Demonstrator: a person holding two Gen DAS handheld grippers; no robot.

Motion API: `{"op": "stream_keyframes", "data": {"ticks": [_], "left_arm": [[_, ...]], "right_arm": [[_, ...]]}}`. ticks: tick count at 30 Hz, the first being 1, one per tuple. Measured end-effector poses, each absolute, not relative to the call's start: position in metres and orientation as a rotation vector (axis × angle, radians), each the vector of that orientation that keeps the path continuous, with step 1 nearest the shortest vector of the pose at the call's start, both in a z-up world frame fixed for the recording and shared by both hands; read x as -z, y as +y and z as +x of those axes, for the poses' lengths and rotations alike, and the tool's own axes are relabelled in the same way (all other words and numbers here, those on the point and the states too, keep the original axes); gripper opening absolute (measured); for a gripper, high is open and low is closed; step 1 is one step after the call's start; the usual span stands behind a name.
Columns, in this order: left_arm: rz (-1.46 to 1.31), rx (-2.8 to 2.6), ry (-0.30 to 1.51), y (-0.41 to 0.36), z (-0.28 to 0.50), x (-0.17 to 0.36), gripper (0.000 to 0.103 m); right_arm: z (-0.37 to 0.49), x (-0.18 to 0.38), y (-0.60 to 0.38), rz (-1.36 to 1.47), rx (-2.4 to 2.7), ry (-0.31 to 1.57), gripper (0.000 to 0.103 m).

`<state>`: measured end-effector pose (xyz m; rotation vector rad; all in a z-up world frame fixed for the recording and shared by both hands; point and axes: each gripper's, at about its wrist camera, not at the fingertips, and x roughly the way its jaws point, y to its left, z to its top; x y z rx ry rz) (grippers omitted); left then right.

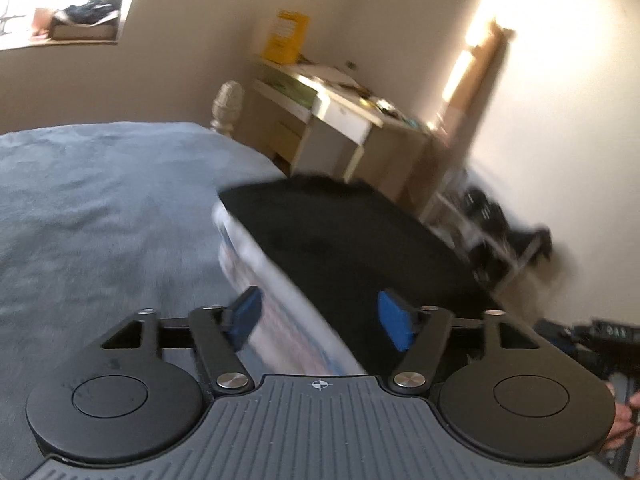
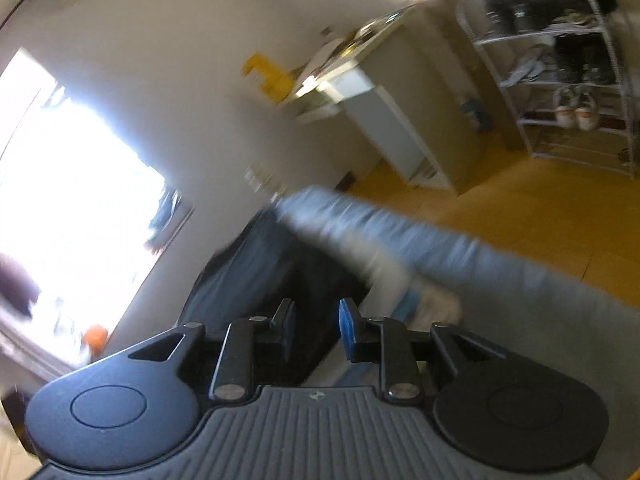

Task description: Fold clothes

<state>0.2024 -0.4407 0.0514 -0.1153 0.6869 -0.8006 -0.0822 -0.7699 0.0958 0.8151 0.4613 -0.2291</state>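
Left wrist: tool (image 1: 320, 320) open over black garment (image 1: 340, 232)

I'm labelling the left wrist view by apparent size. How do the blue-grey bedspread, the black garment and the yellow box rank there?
1. blue-grey bedspread
2. black garment
3. yellow box

The box stands far back, so only its apparent size is smallest.

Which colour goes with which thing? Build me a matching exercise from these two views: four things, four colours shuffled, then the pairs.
Things:
1. garment
2. box
3. bed cover
4. shoes

Colours:
a. yellow
b. white
c. black
d. blue-grey

Pairs: 1-c, 2-a, 3-d, 4-b
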Motion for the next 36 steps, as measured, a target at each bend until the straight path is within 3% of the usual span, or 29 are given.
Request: {"op": "stream_keyframes", "data": {"ticks": [1,3,8,10,19,24,27,36], "left_arm": [[-0.092,0.814,0.685,-0.438,0.189,-0.052,0.083],[-0.056,0.821,0.675,-0.430,0.160,-0.051,0.103],[-0.077,0.769,0.669,-0.409,0.110,-0.041,0.103],[-0.109,0.747,0.716,-0.402,0.101,-0.035,0.103],[-0.083,0.663,0.730,-0.383,0.056,-0.034,0.103],[-0.057,0.577,0.725,-0.378,0.037,-0.043,0.103],[-0.020,0.535,0.697,-0.376,0.027,-0.048,0.103],[-0.010,0.521,0.685,-0.369,0.013,-0.053,0.103]], "right_arm": [[-0.086,-0.098,-0.750,0.767,0.221,0.487,0.032],[-0.089,-0.105,-0.714,0.650,0.224,0.536,0.040],[-0.109,-0.111,-0.636,0.413,0.286,0.590,0.048],[-0.118,-0.113,-0.615,0.366,0.332,0.599,0.064],[-0.146,-0.126,-0.580,0.298,0.450,0.625,0.079],[-0.154,-0.145,-0.562,0.250,0.450,0.590,0.095],[-0.157,-0.152,-0.552,0.214,0.451,0.585,0.101],[-0.168,-0.157,-0.523,0.182,0.490,0.588,0.103]]}}
